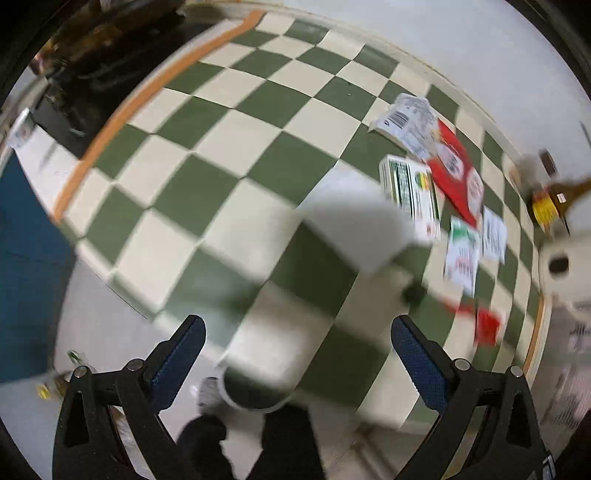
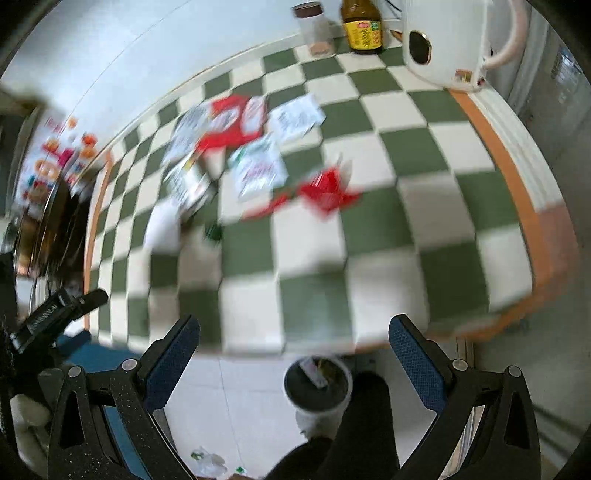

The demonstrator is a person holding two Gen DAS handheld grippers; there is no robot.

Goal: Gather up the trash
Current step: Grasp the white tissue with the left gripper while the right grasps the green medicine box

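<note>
Trash lies on a green and cream checkered tabletop (image 1: 229,147): a white carton (image 1: 410,192), a red packet (image 1: 456,173), paper wrappers (image 1: 410,122), a torn red wrapper (image 1: 487,326) and a white tissue (image 1: 354,221). In the right wrist view the same pile shows with the red wrapper (image 2: 327,192) and a printed packet (image 2: 258,170). A white bin (image 2: 318,387) stands on the floor below the table edge, also blurred in the left wrist view (image 1: 255,395). My left gripper (image 1: 297,354) and right gripper (image 2: 293,350) are both open and empty, above the table's near edge.
A white kettle (image 2: 443,40), a brown bottle (image 2: 362,26) and a jar (image 2: 314,29) stand at the table's far corner. The table has an orange border (image 2: 517,177). A dark cluttered shelf (image 1: 92,59) is at left. Scraps lie on the floor (image 2: 207,459).
</note>
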